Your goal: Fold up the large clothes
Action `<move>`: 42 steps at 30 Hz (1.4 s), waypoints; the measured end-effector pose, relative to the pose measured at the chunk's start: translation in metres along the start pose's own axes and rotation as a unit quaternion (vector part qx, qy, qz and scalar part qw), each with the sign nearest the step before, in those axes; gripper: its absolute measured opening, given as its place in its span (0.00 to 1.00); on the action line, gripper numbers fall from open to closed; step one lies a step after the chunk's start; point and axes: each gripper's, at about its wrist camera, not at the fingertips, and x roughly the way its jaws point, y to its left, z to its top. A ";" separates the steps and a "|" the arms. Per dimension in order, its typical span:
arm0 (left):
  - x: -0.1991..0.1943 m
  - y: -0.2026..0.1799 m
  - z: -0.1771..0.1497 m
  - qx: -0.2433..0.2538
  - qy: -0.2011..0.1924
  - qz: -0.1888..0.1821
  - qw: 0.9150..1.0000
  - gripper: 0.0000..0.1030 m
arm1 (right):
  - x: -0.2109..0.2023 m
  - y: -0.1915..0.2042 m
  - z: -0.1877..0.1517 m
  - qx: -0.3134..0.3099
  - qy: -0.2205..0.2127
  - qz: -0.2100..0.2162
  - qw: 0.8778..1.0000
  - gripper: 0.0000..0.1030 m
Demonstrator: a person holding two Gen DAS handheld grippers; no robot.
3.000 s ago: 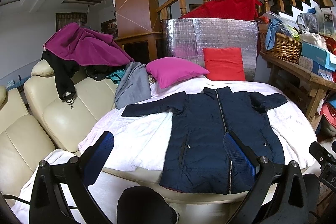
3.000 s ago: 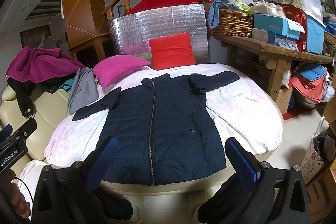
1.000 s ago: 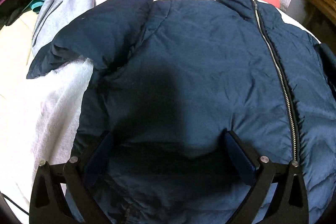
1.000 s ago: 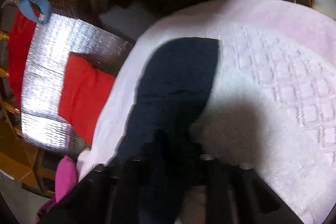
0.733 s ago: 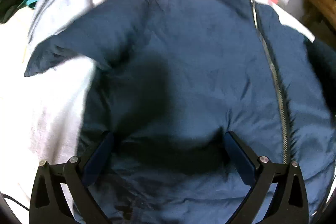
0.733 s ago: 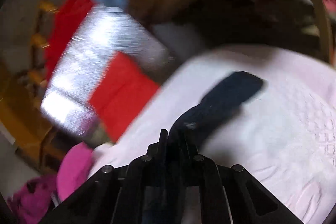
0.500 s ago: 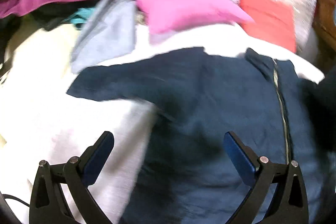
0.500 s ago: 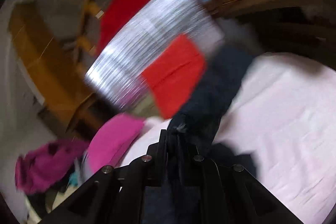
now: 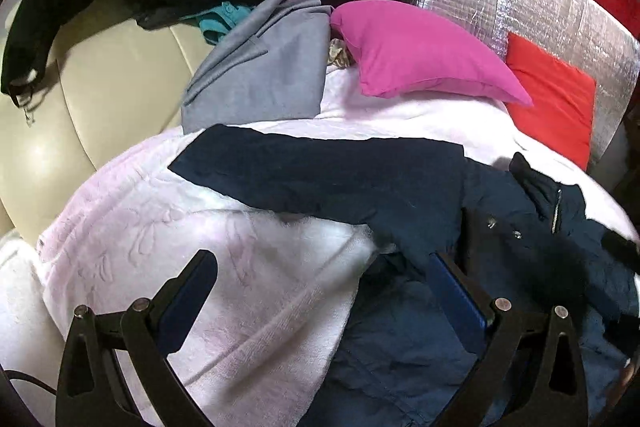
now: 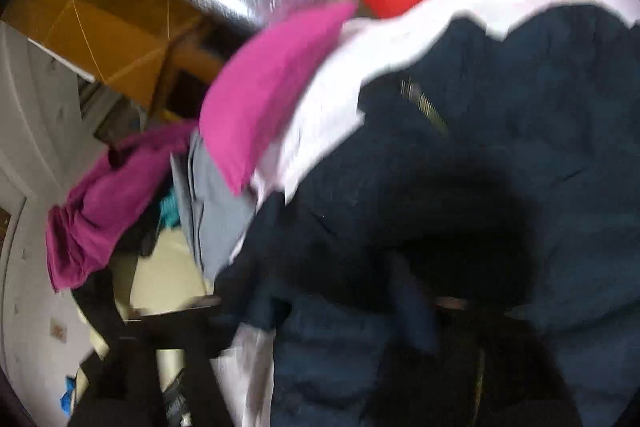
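While the navy jacket (image 9: 400, 187) sleeve spans the pink blanket (image 9: 200, 267), left hand-held gripper (image 9: 326, 287) released above blanket edge, right one's state unclear.

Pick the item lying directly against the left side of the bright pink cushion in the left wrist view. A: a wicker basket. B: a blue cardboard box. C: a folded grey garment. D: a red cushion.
C: the folded grey garment rests against the left end of the bright pink cushion.
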 end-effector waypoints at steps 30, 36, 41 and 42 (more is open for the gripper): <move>0.082 -0.131 -0.026 0.102 0.105 -0.117 0.982 0.49 | -0.125 -0.207 0.051 0.027 -0.111 -0.170 0.979 0.31; 0.080 -0.138 -0.025 0.101 0.099 -0.098 0.985 0.40 | -0.146 -0.165 0.050 -0.048 -0.180 -0.185 0.965 0.22; 0.082 -0.141 -0.033 0.115 0.113 -0.094 0.982 0.59 | -0.126 -0.198 0.047 0.002 -0.118 -0.233 0.965 0.25; 0.080 -0.141 -0.034 0.121 0.111 -0.093 0.982 0.59 | -0.126 -0.199 0.046 0.014 -0.112 -0.230 0.967 0.29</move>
